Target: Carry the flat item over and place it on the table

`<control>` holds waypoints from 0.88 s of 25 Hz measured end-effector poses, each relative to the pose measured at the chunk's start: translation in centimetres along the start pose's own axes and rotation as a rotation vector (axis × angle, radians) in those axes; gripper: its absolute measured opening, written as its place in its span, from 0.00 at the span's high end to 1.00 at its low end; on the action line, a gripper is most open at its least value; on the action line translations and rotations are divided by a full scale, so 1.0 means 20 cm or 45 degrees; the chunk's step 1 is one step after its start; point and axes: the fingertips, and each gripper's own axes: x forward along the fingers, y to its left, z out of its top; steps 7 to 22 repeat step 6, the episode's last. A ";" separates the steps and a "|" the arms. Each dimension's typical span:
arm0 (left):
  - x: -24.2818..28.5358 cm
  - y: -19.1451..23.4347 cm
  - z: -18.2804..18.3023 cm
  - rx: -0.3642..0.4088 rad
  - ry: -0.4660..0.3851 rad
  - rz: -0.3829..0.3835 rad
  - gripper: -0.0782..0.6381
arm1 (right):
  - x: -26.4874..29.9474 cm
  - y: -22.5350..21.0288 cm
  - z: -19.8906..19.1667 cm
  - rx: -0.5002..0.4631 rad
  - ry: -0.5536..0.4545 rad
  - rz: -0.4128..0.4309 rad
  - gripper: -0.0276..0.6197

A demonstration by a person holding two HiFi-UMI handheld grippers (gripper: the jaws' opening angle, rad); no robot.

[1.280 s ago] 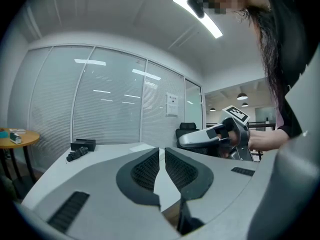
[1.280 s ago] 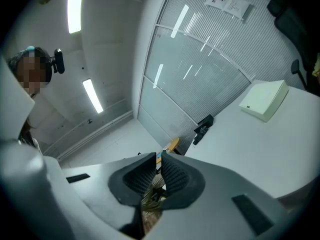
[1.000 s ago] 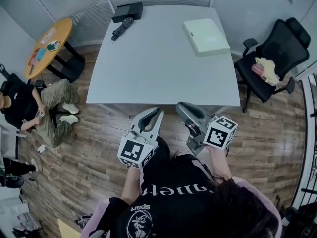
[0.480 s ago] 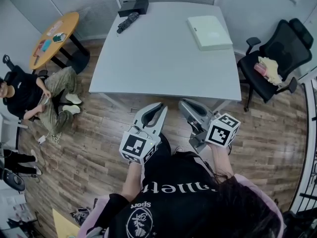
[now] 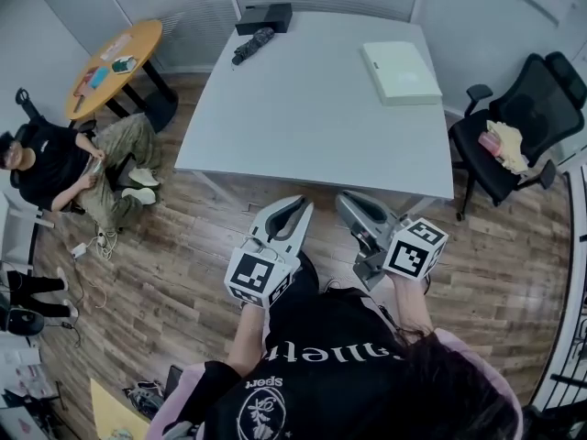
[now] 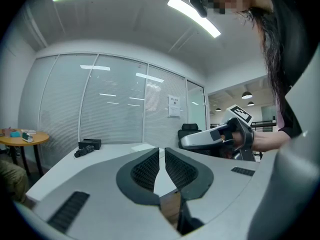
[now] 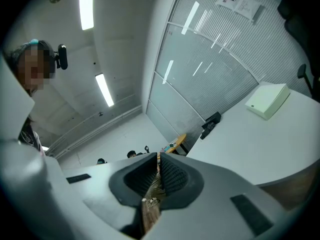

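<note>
The large pale grey rectangular table (image 5: 303, 108) fills the middle of the head view, and you stand just short of its near edge. A black office chair (image 5: 527, 117) stands off the table's right edge, and a round wooden side table (image 5: 147, 37) stands well off its left edge.

The task's thing, a flat pale green rectangular box (image 5: 401, 71), lies at the table's far right corner, flat on the top and well away from both tools. A black oblong box (image 5: 264, 16) sits at the far left corner, with a dark rolled bundle (image 5: 253, 46), perhaps a folded umbrella, just beside it.

Your left gripper (image 5: 298, 204) and right gripper (image 5: 347, 200) point toward the near edge, each with its fingers brought together on nothing.

Since the flat box rests on the table and you hold nothing, I judge you are either finished or about to fetch it. If fetching, step round the right edge, spread one gripper's fingers and take the box by a side.
</note>
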 end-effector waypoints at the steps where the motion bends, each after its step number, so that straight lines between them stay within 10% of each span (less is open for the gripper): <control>1: 0.00 0.01 0.00 0.000 0.000 0.003 0.82 | 0.01 0.00 0.00 -0.002 0.001 0.004 0.91; 22: -0.03 0.03 -0.01 0.005 0.007 0.013 0.82 | 0.05 0.02 -0.02 -0.001 0.004 0.019 0.91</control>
